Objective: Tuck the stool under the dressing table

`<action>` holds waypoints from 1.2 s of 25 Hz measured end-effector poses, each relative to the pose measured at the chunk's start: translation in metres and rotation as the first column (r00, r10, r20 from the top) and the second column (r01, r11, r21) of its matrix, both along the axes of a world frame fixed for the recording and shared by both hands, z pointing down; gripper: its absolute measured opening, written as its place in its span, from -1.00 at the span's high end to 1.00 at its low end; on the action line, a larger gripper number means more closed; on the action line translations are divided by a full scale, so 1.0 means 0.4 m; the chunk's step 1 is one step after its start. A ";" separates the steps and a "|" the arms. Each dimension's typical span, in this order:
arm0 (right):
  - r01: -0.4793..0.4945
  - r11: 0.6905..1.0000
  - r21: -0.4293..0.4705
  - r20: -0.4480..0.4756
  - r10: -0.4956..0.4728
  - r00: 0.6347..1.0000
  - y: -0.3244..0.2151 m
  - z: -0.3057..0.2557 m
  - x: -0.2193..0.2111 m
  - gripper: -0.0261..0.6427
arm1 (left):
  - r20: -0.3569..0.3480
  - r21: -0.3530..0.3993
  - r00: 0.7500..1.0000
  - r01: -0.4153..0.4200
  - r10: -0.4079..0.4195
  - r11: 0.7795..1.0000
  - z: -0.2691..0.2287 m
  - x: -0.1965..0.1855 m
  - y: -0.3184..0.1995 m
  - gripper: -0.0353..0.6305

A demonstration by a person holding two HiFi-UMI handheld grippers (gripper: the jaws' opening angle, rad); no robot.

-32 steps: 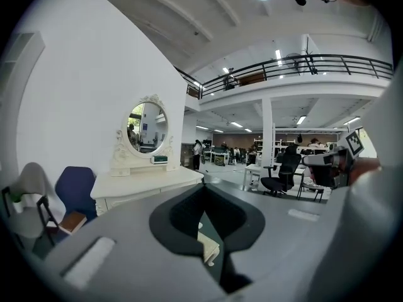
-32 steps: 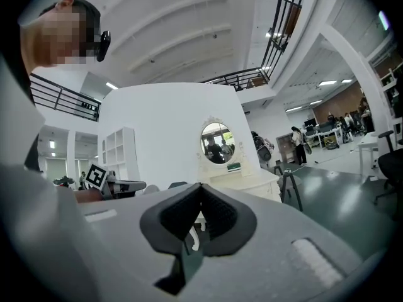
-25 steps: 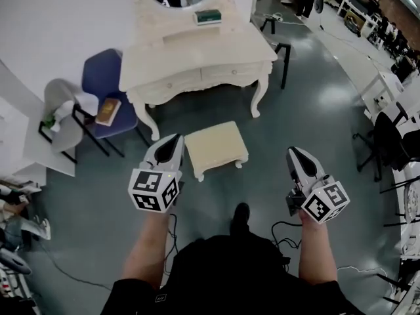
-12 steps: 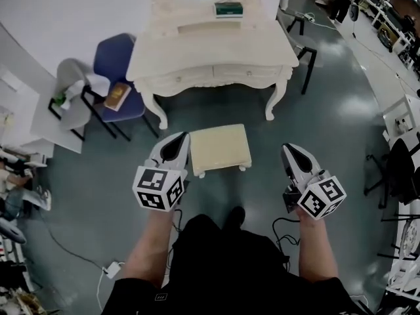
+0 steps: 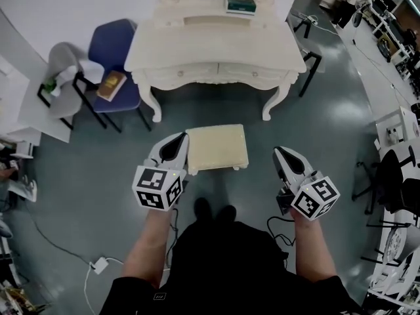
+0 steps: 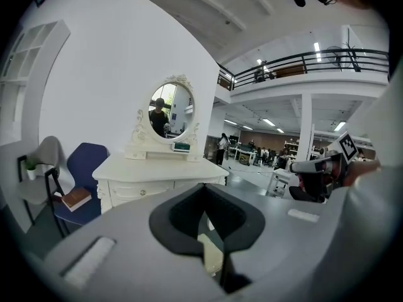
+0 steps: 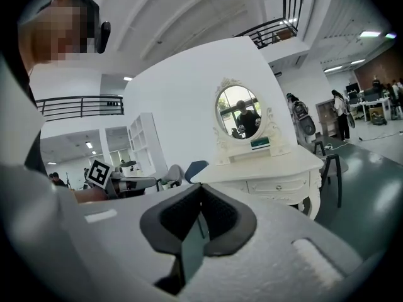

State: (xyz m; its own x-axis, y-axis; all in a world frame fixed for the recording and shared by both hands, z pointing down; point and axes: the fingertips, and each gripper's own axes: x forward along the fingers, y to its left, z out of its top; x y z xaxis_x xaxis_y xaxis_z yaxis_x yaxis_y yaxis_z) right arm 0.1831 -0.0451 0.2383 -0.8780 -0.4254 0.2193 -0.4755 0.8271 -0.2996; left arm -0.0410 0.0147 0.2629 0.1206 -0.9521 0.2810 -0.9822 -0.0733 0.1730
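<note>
A cream padded stool stands on the grey floor a little in front of the cream dressing table, outside its legs. My left gripper is shut and empty, its tip next to the stool's left edge; whether it touches I cannot tell. My right gripper is shut and empty, apart from the stool's right side. In the left gripper view the dressing table with its oval mirror lies ahead, and a sliver of the stool shows past the jaws. The right gripper view shows the dressing table too.
A blue chair with a book on it stands left of the dressing table, a white chair beside it. A black stool stands at the table's right. Cables run across the floor near my feet. Desks and chairs line the right side.
Both grippers have come forward towards the stool. The left now sits at the stool's left edge. The dressing table and stool appear nearer and more centred in the head view.
</note>
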 end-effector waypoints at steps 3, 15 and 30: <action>0.007 1.000 -0.012 -0.002 -0.007 1.000 -0.004 0.018 -0.035 0.90 | 0.003 -0.015 1.000 0.002 -0.002 1.000 0.022 -0.037 -0.010 0.84; 0.137 0.987 -0.079 -0.029 -0.140 0.990 -0.112 0.113 -0.072 0.90 | -0.028 -0.116 0.996 0.085 -0.088 0.990 0.113 -0.013 -0.075 0.84; 0.273 0.910 -0.312 -0.172 -0.337 0.926 -0.193 0.549 -0.126 0.77 | -0.144 -0.254 0.976 0.126 -0.166 0.959 0.479 0.060 -0.164 0.76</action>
State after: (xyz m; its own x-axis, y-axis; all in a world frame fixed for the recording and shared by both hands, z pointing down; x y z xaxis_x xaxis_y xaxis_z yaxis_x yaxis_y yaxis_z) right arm 0.1326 -0.1223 0.4580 -0.8716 -0.0385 0.4887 -0.2929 0.8404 -0.4561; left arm -0.0169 -0.0507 0.4544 0.0483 -0.8684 0.4935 -0.9363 0.1327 0.3252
